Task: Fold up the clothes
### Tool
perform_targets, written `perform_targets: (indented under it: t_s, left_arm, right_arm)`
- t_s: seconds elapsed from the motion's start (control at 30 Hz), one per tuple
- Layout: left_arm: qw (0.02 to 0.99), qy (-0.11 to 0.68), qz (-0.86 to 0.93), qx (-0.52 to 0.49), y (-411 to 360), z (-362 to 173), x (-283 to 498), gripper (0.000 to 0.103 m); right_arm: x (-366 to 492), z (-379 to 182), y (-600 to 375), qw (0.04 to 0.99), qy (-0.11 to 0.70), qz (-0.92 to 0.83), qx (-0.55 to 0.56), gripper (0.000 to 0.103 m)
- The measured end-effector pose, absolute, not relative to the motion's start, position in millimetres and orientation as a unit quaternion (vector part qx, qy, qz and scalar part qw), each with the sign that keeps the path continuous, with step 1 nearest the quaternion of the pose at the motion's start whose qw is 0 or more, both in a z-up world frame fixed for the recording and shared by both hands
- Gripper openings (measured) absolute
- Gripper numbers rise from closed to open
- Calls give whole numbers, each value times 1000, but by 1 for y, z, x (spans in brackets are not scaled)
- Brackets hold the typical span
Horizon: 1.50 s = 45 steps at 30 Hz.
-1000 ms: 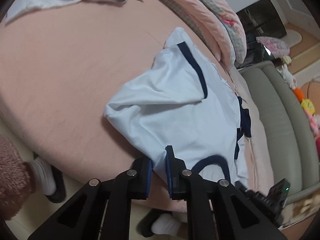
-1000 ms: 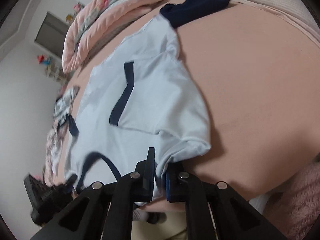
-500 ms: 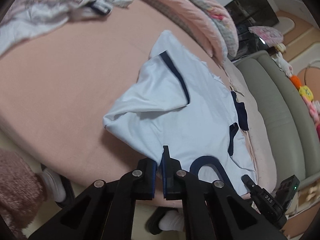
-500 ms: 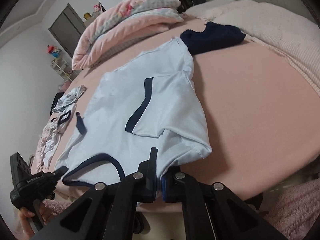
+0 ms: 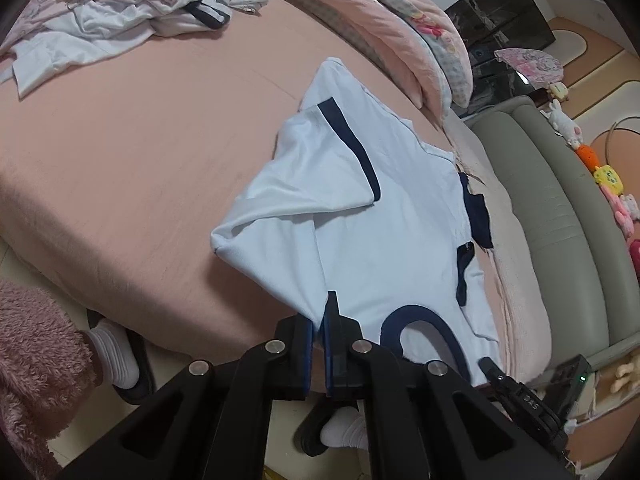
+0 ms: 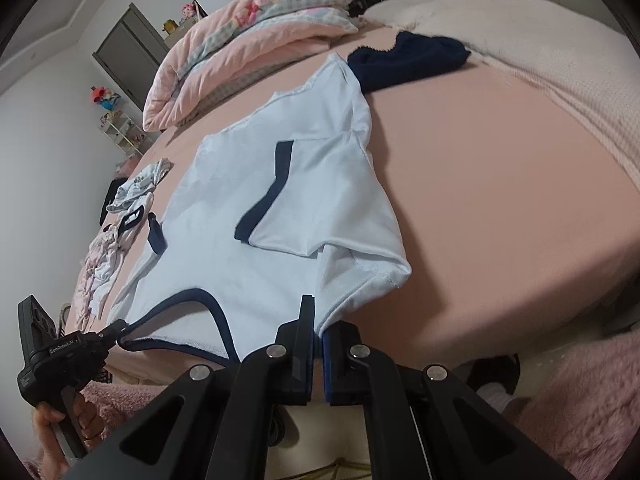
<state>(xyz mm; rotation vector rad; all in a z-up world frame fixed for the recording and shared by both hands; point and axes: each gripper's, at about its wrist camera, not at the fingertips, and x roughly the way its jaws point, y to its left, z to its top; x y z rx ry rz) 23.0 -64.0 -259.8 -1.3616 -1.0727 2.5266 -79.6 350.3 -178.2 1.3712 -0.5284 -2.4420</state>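
Shirt (image 5: 384, 240) lies flat on the pink bed (image 5: 120, 160), collar at six o'clock. Left gripper (image 5: 318, 332) and right gripper (image 6: 318, 336) each pinch its near edge, fingers clamped on cloth.

The left tool (image 6: 64, 356) bears small white lettering reading "GenRobot.AI" on its black body.

Shirt (image 5: 372, 240) lies on bed (image 5: 120, 168) just ahead of claw; clothes pile (image 5: 120, 20) far left, quilt (image 5: 380, 20) behind shirt.
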Motion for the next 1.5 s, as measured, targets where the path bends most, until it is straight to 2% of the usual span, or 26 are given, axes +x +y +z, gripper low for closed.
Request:
perform_targets:
  t_s: [0.3, 0.37, 0.43, 0.5, 0.67, 0.8, 0.9, 1.0, 1.07, 1.13, 1.2, 1.5]
  left_arm:
    - [65, -394, 795, -458, -67, -277, 9, 5]
    - [71, -403, 788, -460, -68, -281, 6, 8]
    - [77, -413, 781, -463, -68, -285, 3, 24]
    - [80, -418, 777, -463, -68, -286, 3, 31]
    - [59, -383, 798, -461, -63, -280, 3, 34]
    - [65, -390, 800, -452, -60, -286, -6, 34]
    - [67, -387, 806, -442, -55, -288, -9, 34]
    - [67, -381, 812, -437, -52, -289, -11, 34]
    - [64, -372, 815, -440, -50, -289, -12, 27]
    - [60, -364, 815, -446, -51, -289, -13, 12]
    - [60, -366, 815, -446, -53, -289, -11, 8]
    - [53, -347, 823, -446, -50, -287, -9, 4]
  right_arm:
    - [-104, -206, 352, 157, -229, -811, 516, 3]
    - [-106, -208, 350, 158, -234, -808, 517, 3]
    - [-107, -207, 347, 160, -237, -808, 515, 3]
    - [-106, -208, 344, 162, -236, -807, 516, 4]
    - [-106, -209, 341, 159, -231, -809, 517, 4]
    - [-109, -212, 338, 162, -241, -805, 518, 5]
    - [-113, -214, 338, 164, -263, -799, 516, 5]
    - [-117, -219, 333, 165, -250, -802, 516, 5]
    - [-118, -221, 331, 164, -244, -807, 512, 5]
    - [-118, -218, 327, 163, -231, -814, 507, 5]
    - [-116, -215, 324, 161, -212, -823, 501, 5]
    - [-113, -209, 318, 157, -172, -836, 496, 2]
